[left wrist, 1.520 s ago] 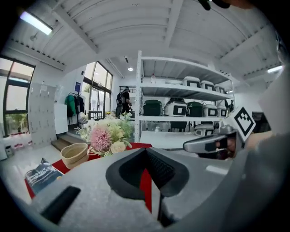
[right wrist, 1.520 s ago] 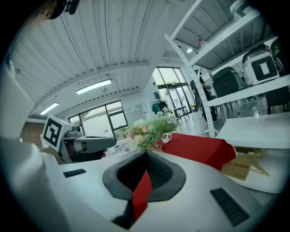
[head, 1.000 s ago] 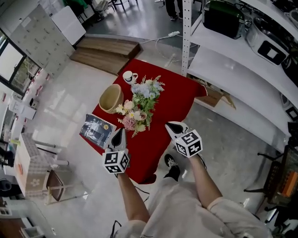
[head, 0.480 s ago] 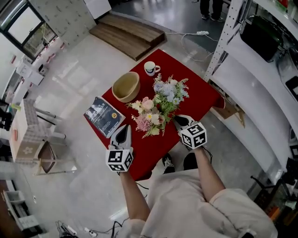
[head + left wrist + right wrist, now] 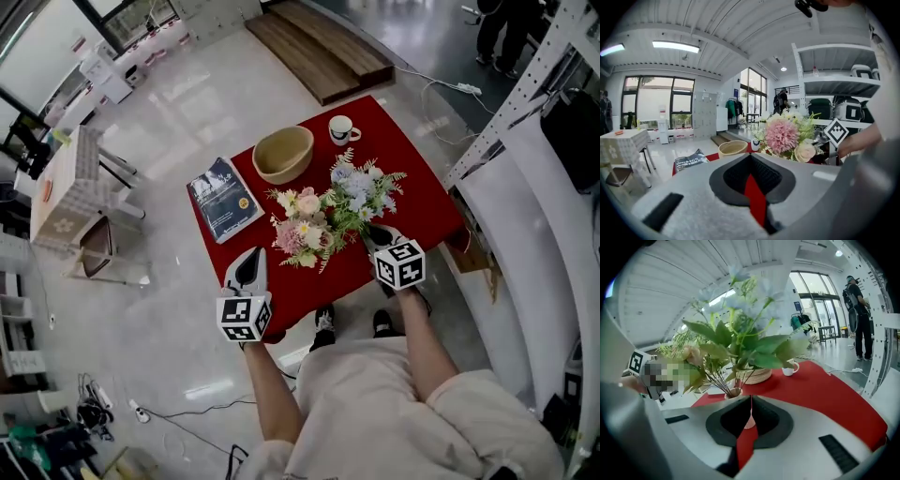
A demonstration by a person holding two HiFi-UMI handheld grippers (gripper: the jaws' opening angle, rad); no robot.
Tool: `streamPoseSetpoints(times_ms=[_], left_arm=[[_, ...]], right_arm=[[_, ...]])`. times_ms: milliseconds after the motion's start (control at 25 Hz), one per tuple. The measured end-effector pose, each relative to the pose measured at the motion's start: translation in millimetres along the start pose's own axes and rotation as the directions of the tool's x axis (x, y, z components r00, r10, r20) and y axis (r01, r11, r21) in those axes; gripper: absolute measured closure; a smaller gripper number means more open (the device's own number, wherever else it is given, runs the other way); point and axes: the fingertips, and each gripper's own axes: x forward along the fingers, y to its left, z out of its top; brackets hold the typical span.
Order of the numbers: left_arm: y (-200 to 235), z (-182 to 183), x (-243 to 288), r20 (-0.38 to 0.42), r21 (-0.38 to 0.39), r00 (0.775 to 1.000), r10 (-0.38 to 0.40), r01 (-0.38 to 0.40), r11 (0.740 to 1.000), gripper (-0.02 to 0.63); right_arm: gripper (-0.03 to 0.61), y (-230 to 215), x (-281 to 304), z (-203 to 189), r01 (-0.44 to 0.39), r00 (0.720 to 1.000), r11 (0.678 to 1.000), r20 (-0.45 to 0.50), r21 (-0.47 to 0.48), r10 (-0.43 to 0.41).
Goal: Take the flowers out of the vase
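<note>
A bunch of pink, cream and blue flowers [image 5: 330, 214] stands in a small tan vase [image 5: 733, 393] on the red table [image 5: 422, 197]; from the head view the blooms hide the vase. My right gripper [image 5: 374, 233] is shut and empty, its tips just short of the vase on the bouquet's right side, with stems rising right ahead of it [image 5: 751, 399]. Also shut and empty, my left gripper [image 5: 251, 257] hovers at the table's front left edge, a hand's width from the pink bloom [image 5: 783, 135].
A wooden bowl [image 5: 283, 153], a white mug [image 5: 342, 128] and a dark book [image 5: 223, 197] lie on the table behind and left of the flowers. White shelving [image 5: 530, 178] stands close on the right. A small covered table [image 5: 67, 192] is off to the left.
My right gripper has moved in toward the bouquet and sunk, ending beside the vase. The left gripper has shifted slightly and tilted. Both stay shut.
</note>
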Motion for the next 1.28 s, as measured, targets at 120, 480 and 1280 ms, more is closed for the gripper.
streamPoseSetpoints(times_ms=[120,480,1280], left_arm=[[-16.7,-4.2,-8.4,-0.001,-0.022,0.999,0.045,-0.045,0.999,0.606],[-71.2,-15.7,-28.2,-0.021,-0.031,0.994,0.104,-0.105,0.994,0.606],[-31.8,-27.6,-56.8,-0.011,-0.065,0.98,0.2,-0.2,0.978,0.606]], right_arm=[[0.571,-10.4,-7.2,3.7,-0.027,1.0,1.0,-0.001,-0.015,0.027],[0.568,10.9,-18.4,-10.2,-0.161,0.987,0.979,-0.041,-0.128,0.157],[0.261,43.1,33.6,10.1,-0.074,0.997,0.963,-0.01,-0.258,0.074]])
